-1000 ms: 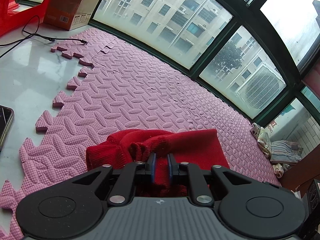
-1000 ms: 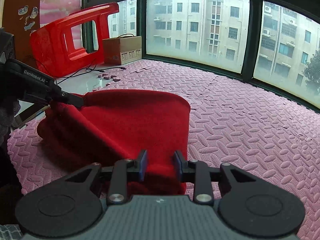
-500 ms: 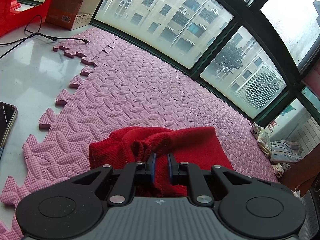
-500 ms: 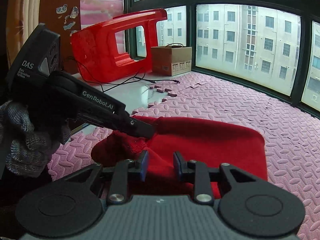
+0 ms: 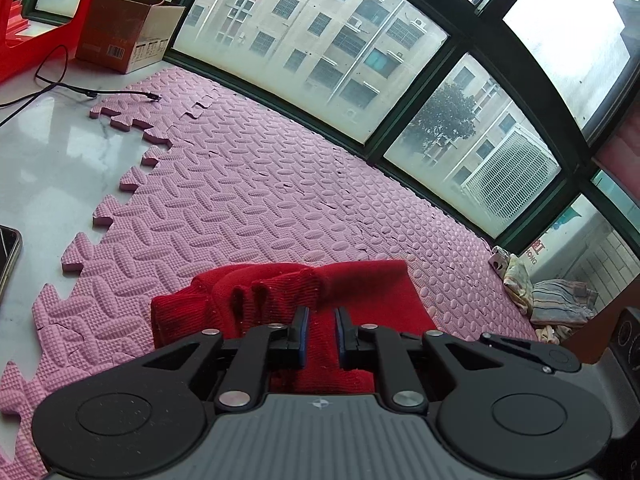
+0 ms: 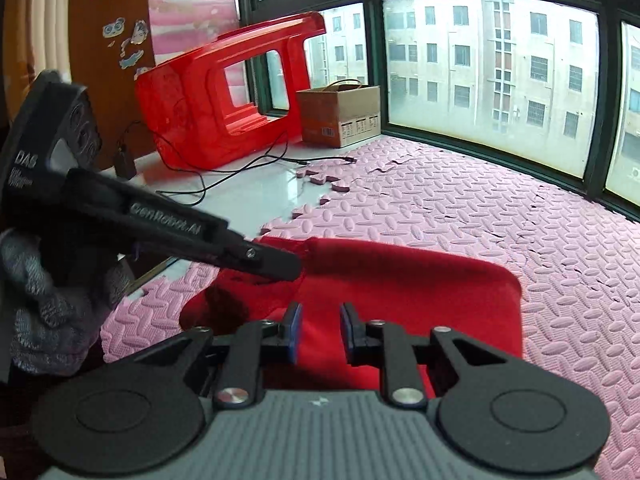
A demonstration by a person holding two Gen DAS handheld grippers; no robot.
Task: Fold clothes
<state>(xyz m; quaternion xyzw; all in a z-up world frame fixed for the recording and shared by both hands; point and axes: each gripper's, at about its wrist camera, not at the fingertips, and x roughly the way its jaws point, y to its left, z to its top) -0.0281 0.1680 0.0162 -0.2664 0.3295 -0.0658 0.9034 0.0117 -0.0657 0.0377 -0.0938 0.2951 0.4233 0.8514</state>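
Your left gripper (image 5: 320, 330) pinches a fold of the sweater (image 5: 372, 292) between its jaws; your right gripper (image 6: 319, 334) has just been narrowing onto its hem.

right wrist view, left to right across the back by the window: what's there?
red plastic stool → cardboard box → bare pink foam mat running on to the right edge.

Before you, the red knitted garment (image 6: 400, 300) lies on the pink foam puzzle mat (image 6: 460, 208). Far left, the brown cardboard box (image 6: 340, 116) stands beside the overturned red plastic stool (image 6: 224, 100), by the window.
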